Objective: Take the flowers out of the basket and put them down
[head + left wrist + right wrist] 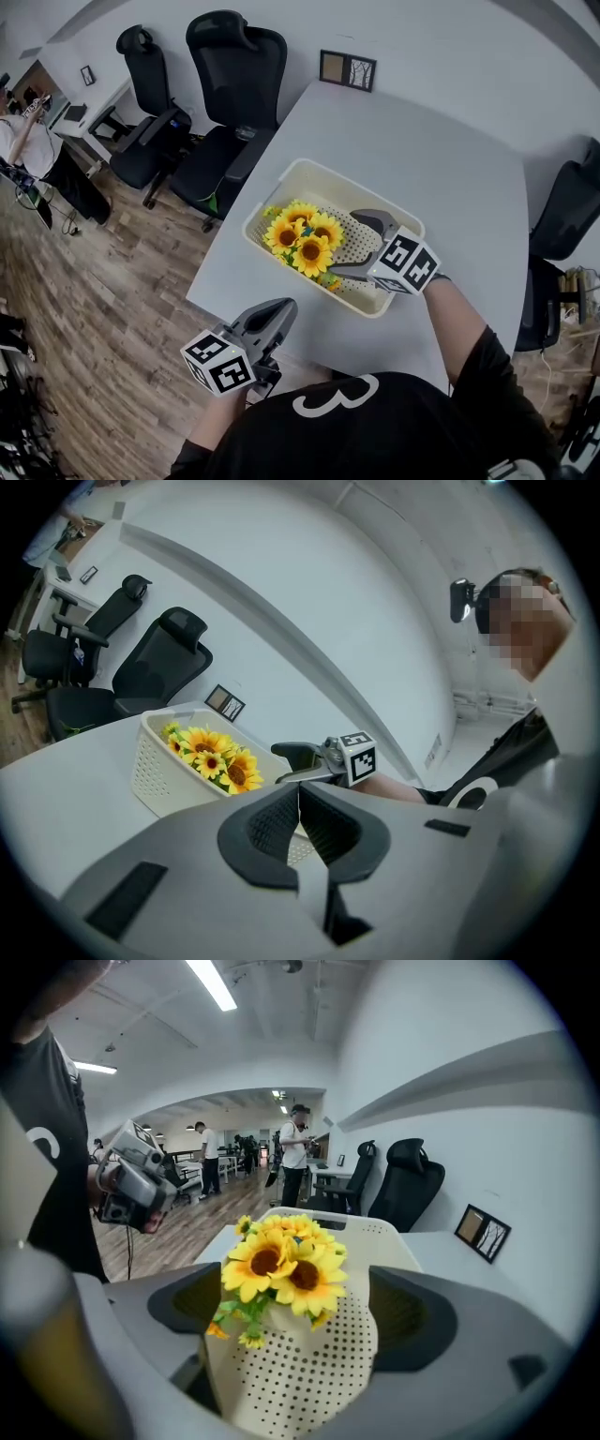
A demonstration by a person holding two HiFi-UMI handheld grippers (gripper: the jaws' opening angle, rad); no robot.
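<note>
A bunch of yellow sunflowers (302, 236) lies in the left half of a cream perforated basket (356, 300) on the white table (422, 141). My right gripper (345, 244) is inside the basket's right half, open wide and pointing at the flowers. In the right gripper view the sunflowers (281, 1265) stand just ahead between the spread jaws, over the basket floor (309, 1372), and the pads do not press on them. My left gripper (284, 309) hovers at the table's near left corner, shut and empty. Its own view shows the closed jaws (298, 794), with the flowers (214, 757) beyond.
Two black office chairs (230, 94) stand at the table's far left, and another chair (567, 211) at its right side. A small picture frame (347, 68) stands at the table's far edge. Wooden floor lies to the left. People (295, 1147) stand far off in the room.
</note>
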